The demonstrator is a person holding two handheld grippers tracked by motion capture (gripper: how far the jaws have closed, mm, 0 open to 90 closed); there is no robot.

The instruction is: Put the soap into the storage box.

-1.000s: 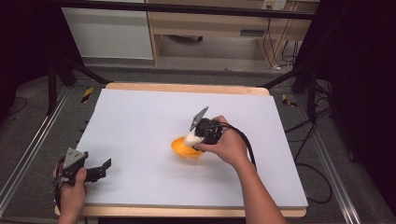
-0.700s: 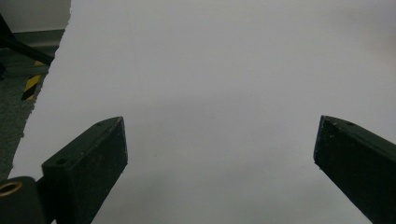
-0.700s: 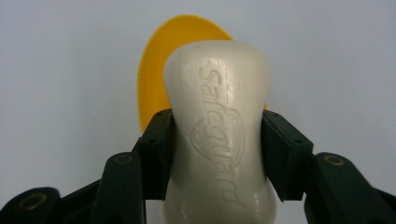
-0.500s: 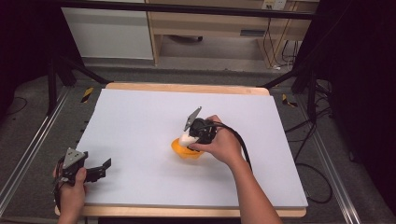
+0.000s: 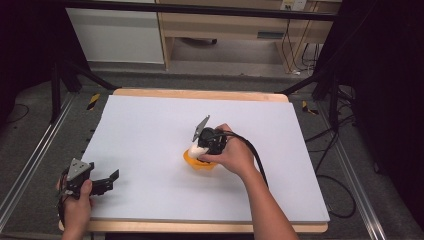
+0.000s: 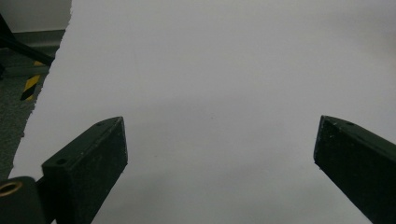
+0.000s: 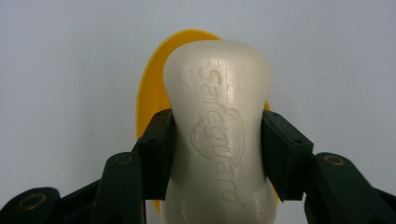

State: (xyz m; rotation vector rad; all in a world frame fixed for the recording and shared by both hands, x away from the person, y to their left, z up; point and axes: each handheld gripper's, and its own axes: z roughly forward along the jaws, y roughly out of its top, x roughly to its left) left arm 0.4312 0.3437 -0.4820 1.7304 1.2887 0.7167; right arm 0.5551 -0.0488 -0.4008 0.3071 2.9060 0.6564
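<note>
A cream bar of soap [image 7: 218, 126], embossed "Safeguard", sits pinched at its waist between the right tongs [image 7: 217, 154] directly above a yellow-orange soap dish [image 5: 200, 161] near the white surface's [image 5: 150, 130] middle.

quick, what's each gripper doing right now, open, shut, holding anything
Left gripper: open, jaws wide apart, nothing between them.
Right gripper: shut on the white soap bar, over the orange dish.

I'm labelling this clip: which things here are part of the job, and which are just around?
In the job:
- soap bar, clamped in the right gripper
- yellow dish under it

Just around:
- left gripper, open over bare white table
- cabinets and cables beyond
</note>
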